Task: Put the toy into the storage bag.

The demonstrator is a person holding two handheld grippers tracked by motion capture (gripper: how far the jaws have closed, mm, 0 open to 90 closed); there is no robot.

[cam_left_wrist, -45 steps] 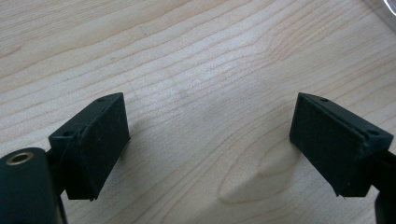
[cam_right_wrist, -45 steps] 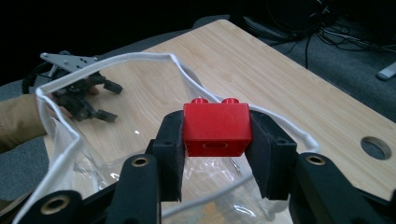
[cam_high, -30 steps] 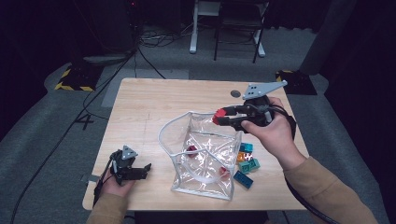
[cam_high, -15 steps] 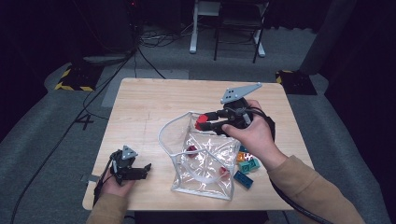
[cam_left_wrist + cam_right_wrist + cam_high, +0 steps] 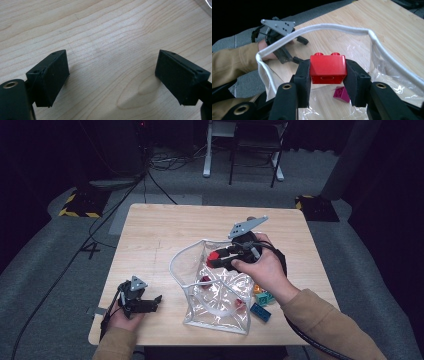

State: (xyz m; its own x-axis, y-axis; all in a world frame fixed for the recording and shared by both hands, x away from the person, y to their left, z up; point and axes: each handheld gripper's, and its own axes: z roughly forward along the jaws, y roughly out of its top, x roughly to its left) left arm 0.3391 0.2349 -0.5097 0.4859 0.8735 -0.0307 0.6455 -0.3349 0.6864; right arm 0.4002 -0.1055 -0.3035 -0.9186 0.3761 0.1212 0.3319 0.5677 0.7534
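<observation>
Right claw point(image 5: 327, 77) gripping red brick point(image 5: 327, 68)

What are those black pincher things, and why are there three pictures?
A person holds grabbing tongs in each hand. One picture comes from a camera up high, looking down on the wooden table. The other two come from small cameras riding on the tongs. The right tongs squeeze a red brick over the open top of a clear plastic bag, where a purple brick already lies. The left tongs rest open near the table's edge, holding nothing. A few more colourful bricks lie on the table beside the bag.
</observation>
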